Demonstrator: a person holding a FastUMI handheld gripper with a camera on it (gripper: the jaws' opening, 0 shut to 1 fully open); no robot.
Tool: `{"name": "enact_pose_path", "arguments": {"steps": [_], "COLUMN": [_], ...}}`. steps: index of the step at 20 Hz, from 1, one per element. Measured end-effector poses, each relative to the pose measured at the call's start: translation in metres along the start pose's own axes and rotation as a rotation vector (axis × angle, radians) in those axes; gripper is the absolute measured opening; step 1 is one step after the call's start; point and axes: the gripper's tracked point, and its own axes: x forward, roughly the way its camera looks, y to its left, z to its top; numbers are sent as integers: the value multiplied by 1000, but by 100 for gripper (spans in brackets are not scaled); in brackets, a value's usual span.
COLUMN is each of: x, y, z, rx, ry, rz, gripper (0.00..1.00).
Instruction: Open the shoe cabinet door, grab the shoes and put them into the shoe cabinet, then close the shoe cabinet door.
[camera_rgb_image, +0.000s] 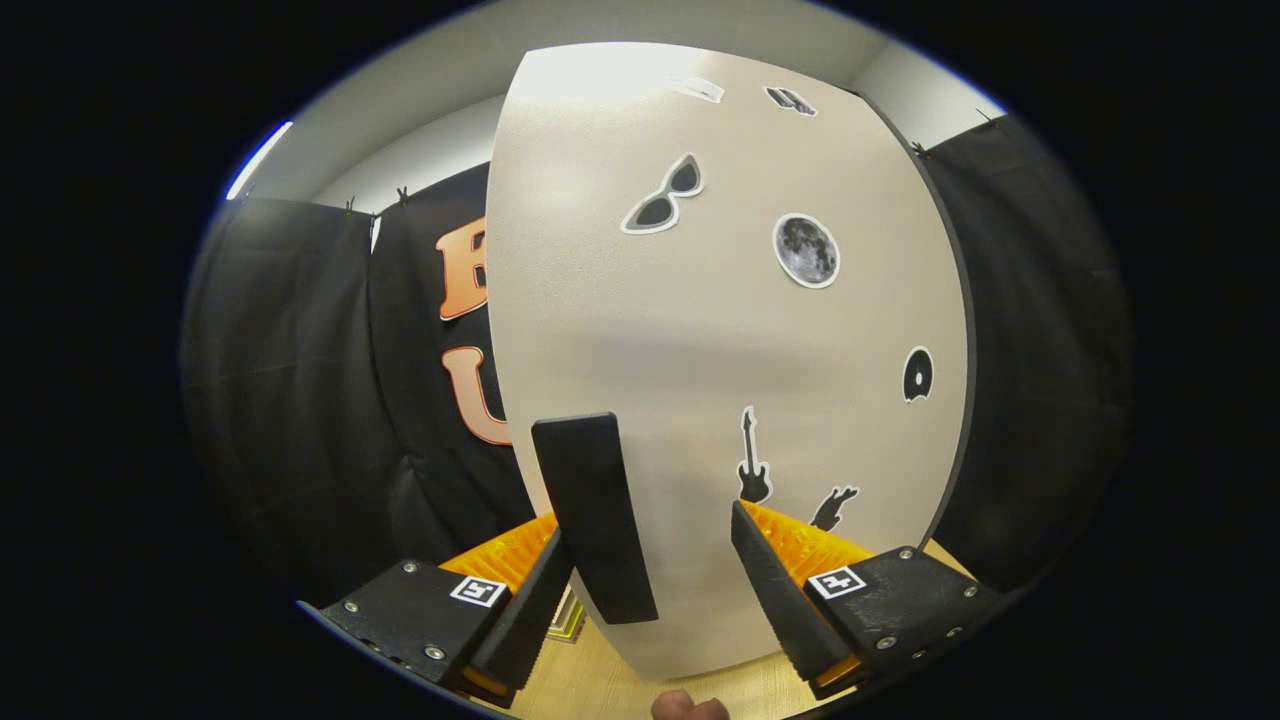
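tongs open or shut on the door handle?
Open. The tongs straddle the black handle of the cabinet door; a gap shows beside the right finger.

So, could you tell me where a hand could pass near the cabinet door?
Left of the door, toward the black cloth, is open. Between the gripper fingers it is crowded: the dark handle sits there, jaws open.

Gripper fingers spread apart around the dark handle of the pale stickered cabinet door; contact cannot be told
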Motion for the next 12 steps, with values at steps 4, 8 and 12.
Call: {"name": "enact_pose_path", "arguments": {"steps": [4, 8, 12], "x": [8, 11, 14], "y": [-8, -7, -5], "z": [4, 5, 5], "rx": [-39, -28, -8], "ry": [-23, -29, -30], "rz": [-31, -39, -44], "gripper": [94, 94, 94]}}
